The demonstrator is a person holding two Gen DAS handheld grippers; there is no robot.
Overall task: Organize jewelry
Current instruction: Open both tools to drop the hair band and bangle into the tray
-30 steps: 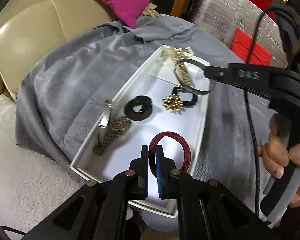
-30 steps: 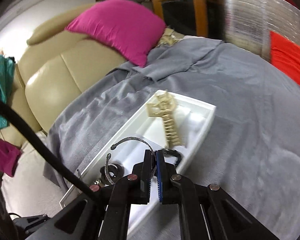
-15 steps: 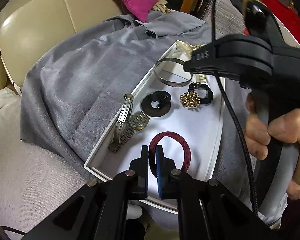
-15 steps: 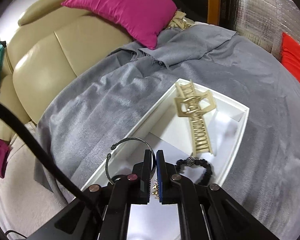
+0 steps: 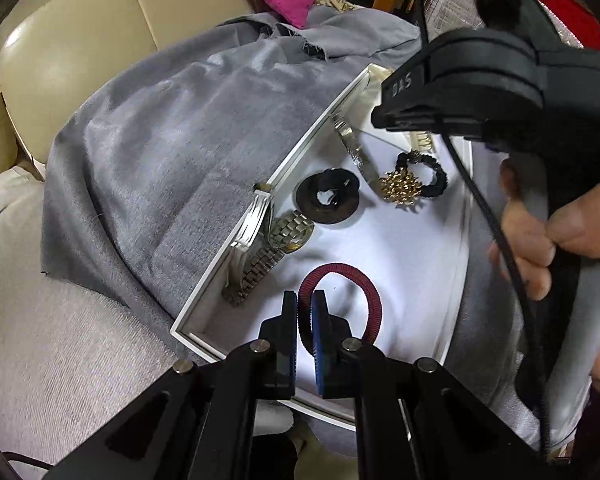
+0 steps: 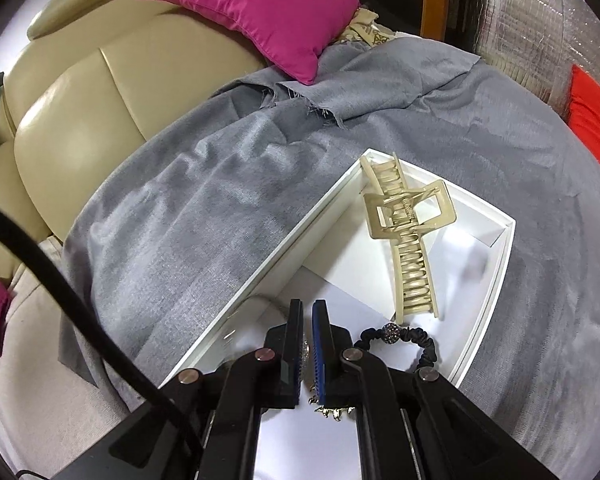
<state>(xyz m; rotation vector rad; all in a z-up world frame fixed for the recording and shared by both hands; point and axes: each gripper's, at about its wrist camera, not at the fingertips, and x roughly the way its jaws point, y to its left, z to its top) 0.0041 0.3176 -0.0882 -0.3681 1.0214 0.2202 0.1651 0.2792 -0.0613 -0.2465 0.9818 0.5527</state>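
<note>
A long white tray (image 5: 204, 300) lies on a grey cloth. My left gripper (image 5: 305, 304) is shut on a dark red hair tie (image 5: 374, 304), whose loop hangs over the tray's near end. A hand holds my right gripper (image 5: 380, 118) over the tray's far part, shut on a silver bangle (image 5: 354, 148) that slants down to the tray floor beside a gold brooch (image 5: 400, 188). In the right wrist view the right gripper (image 6: 307, 308) shows only a glittery edge between its closed fingers. A metal watch (image 5: 268, 252) and a black ring-shaped tie (image 5: 327, 198) lie near the left wall.
A cream claw clip (image 6: 408, 240) fills the tray's far end (image 6: 496, 280), with a black beaded scrunchie (image 6: 404, 336) nearer. The grey cloth (image 6: 204, 216) covers a beige sofa (image 6: 80, 92) with a pink cushion (image 6: 260, 8). The right gripper's black cable (image 5: 500, 248) hangs beside the tray.
The right gripper has swung in over the tray and sunk, bringing the bangle down beside the gold brooch. The left gripper keeps its hold on the red tie and has edged closer.
</note>
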